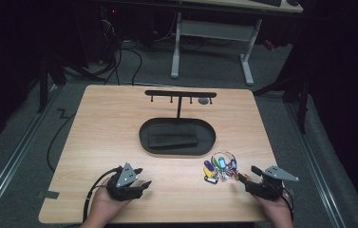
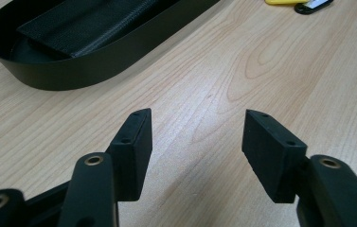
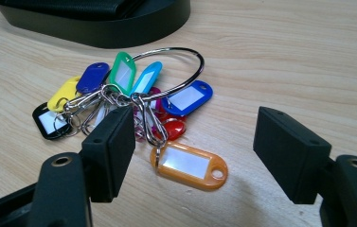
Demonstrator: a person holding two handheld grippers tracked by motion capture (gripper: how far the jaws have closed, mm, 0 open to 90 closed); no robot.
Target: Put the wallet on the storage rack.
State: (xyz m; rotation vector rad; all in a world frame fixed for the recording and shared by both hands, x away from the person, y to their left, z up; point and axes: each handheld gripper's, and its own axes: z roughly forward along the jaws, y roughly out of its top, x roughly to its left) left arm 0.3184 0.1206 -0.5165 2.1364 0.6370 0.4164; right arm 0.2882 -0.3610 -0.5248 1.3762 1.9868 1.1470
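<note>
1. My left tool [image 1: 141, 176] sits at the lower left of the high view, low over the worktop [image 1: 105, 123]. In the left gripper view its jaws stand wide apart with only bare wood between them; it grips nothing. I judge it parked here to stay out of the way.

2. Centre of the high view: the black oval tray [image 1: 144, 137], with a flat dark pad [image 1: 173, 135] lying inside it. Behind it stands the black T-shaped hook rack [image 1: 180, 93]; a small dark item at its right end is too small to identify. The rack looks like the likely destination, since hooks suit a ring.

3. Lower right of centre: the key ring [image 1: 219, 166], a large metal loop carrying coloured plastic tags, flat on the worktop just in front of the tray's right end. In the right gripper view the tags fan out to the left; the orange tag [image 3: 189, 165] lies nearest to me.

4. Lower right: my right tool [image 1: 243, 178] points at the bunch, jaws fully spread and empty. The orange tag lies between the pads [image 3: 112, 146], not gripped.

5. Judgement: approach step, pickup not yet made. The loop [image 3: 185, 71] lies flat, so a tag or clip cluster is the easier hold.
</note>
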